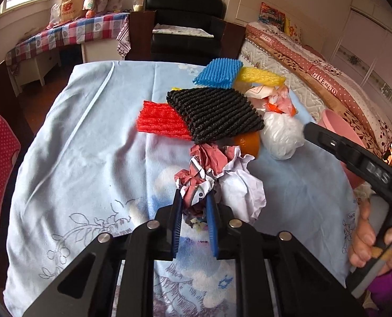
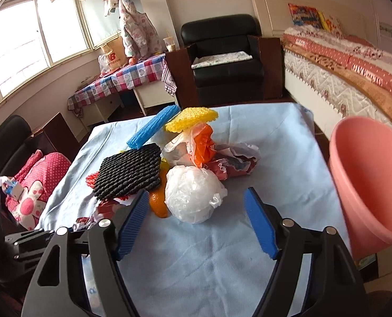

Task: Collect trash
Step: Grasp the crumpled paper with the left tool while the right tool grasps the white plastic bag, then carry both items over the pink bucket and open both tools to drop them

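My left gripper (image 1: 194, 198) is shut on a crumpled red-and-white paper ball (image 1: 209, 174) on the blue tablecloth (image 1: 85, 153). Beyond it lie a black foam net (image 1: 217, 113), a red one (image 1: 161, 121), a blue one (image 1: 219, 74), a yellow one (image 1: 259, 75), an orange peel (image 1: 247, 142) and a white plastic bag ball (image 1: 283, 134). My right gripper (image 2: 198, 198) is open, its fingers just short of the white bag ball (image 2: 193, 195) and orange peel (image 2: 157, 203). A pink bin (image 2: 370, 185) stands at the right table edge.
A black armchair (image 2: 227, 58) stands beyond the table, a bed (image 2: 354, 71) to the right, a checked-cloth side table (image 2: 122, 79) at left. A chair with a pink dotted cushion (image 2: 37, 182) is at the table's left. An orange plastic bag (image 2: 203, 145) and more crumpled paper (image 2: 235, 161) lie in the pile.
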Available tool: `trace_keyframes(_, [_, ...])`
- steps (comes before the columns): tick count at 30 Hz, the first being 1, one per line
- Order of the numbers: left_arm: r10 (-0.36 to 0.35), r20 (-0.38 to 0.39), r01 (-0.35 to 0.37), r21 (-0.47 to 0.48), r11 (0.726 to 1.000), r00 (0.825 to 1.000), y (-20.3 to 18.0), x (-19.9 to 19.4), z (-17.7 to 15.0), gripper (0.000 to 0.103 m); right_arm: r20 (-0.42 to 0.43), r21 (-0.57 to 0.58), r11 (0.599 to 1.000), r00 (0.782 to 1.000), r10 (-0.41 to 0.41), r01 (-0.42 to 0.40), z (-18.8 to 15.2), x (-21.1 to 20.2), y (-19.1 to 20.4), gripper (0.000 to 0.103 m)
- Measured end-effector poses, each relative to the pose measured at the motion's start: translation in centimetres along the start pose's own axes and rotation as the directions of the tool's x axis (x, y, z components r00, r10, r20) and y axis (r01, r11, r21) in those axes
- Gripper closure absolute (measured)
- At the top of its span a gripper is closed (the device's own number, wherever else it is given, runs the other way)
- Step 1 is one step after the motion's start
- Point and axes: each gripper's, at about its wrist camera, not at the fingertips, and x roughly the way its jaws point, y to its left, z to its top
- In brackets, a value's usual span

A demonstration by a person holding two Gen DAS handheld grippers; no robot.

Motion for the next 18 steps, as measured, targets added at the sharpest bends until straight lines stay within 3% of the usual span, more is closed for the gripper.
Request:
trace_keyframes(3, [-0.023,0.020,0.023,-0.001,1.000,1.000,0.6,-1.3,-0.3,0.087,-0.036,0.022,1.000,0.999,0.003,-0.002,0.3,1.3,-0.1,0.036])
trace_keyframes(6, [-0.041,0.036,0.041,0.004,0.999,0.998,0.9,-2.5,-0.5,0.087,-0.086,0.052,0.999,0.996,0.019,-0.014,0.0,2.4,-0.3,0.053])
trace_keyframes(8, [-0.048,0.039,0.048,0.011,0.999,0.998,1.0,-3.2,-0.6,0.087,-0.111,0.067,0.998,0.993,0.027,-0.020,-0.3,2.8,-0.5,0.069])
trace_keyframes(11, [-0.055,0.037,0.054,0.027,0.998,0.998,0.9,-4.0,-0.7,0.087,-0.123,0.076,0.996,0.991,0.045,-0.036,-0.9,2.3,-0.7,0.084])
trace_keyframes(18, [-0.084,0.093,0.080,0.050,0.996,0.992,-0.3,-6.1,-0.7,0.087,-0.074,0.041,0.998,0.996,0.050,-0.047,-2.0,-1.6,-1.3,0.094])
